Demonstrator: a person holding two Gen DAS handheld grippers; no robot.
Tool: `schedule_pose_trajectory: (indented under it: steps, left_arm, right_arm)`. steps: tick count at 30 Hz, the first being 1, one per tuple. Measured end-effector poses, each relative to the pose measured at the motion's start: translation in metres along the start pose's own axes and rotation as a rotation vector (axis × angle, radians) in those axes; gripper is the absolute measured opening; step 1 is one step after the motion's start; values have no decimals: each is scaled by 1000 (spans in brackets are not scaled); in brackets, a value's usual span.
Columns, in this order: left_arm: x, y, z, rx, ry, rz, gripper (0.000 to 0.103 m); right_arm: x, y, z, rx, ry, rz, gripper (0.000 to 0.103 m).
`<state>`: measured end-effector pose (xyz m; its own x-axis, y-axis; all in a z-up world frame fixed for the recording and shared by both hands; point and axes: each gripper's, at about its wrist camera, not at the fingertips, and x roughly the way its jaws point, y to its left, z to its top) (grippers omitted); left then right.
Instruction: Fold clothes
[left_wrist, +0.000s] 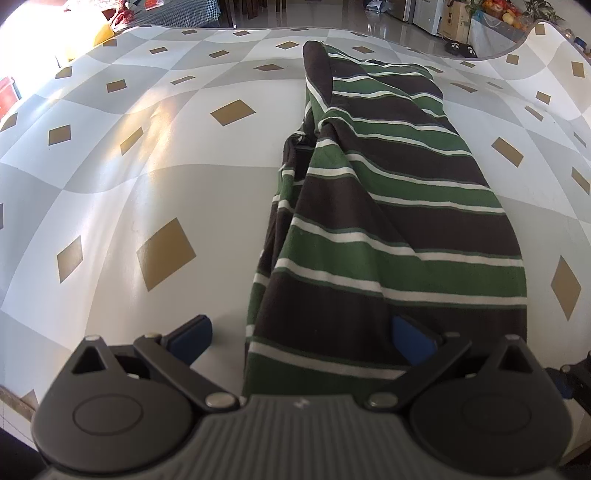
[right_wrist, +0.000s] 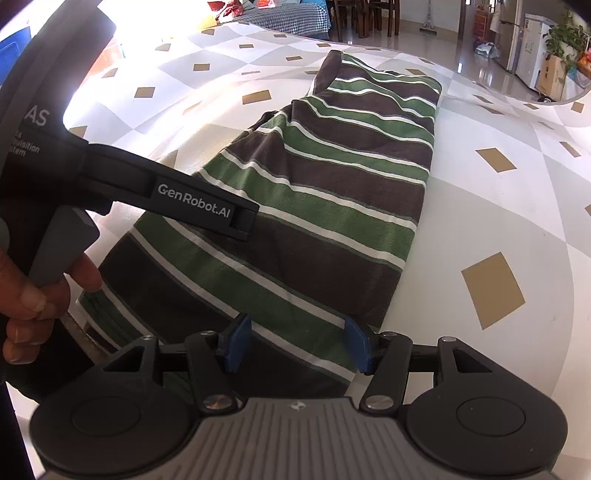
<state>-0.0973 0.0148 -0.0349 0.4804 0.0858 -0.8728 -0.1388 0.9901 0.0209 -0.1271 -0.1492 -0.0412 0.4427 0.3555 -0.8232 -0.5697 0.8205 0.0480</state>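
Striped shirt (left_wrist: 388, 221) amid bare tablecloth (left_wrist: 147, 192)

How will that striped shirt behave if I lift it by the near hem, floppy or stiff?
Probably floppy: the striped shirt already lies in soft wrinkles and a bunched fold along its left side. Pinched at one point, it would likely sag and unfold. It looks light, and may slide easily over the smooth, glossy tablecloth.

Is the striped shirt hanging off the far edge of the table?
No, the striped shirt lies wholly on the checked table, its far end stopping short of the far edge.
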Motion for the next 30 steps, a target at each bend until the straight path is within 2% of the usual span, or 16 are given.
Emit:
schedule_pose_trajectory:
  steps: [4, 13, 18, 26, 30]
  left_arm:
    - [-2, -3, -4, 13, -1, 8, 103]
    - [-7, 0, 0, -1, -14, -1, 103]
    - [-19, 3, 7, -11, -91, 20, 103]
    - [-21, -5, 7, 22, -89, -8, 103]
    - [-22, -10, 6, 46, -92, -18, 103]
  right_arm:
    - [1, 2, 2, -22, 17, -7, 58]
    - [0, -10, 20, 21, 89, 6, 57]
    - [-5, -22, 33, 22, 83, -27, 57]
    - [-6, -49, 59, 36, 88, -31, 57]
    - [-2, -54, 72, 5, 97, -21, 57]
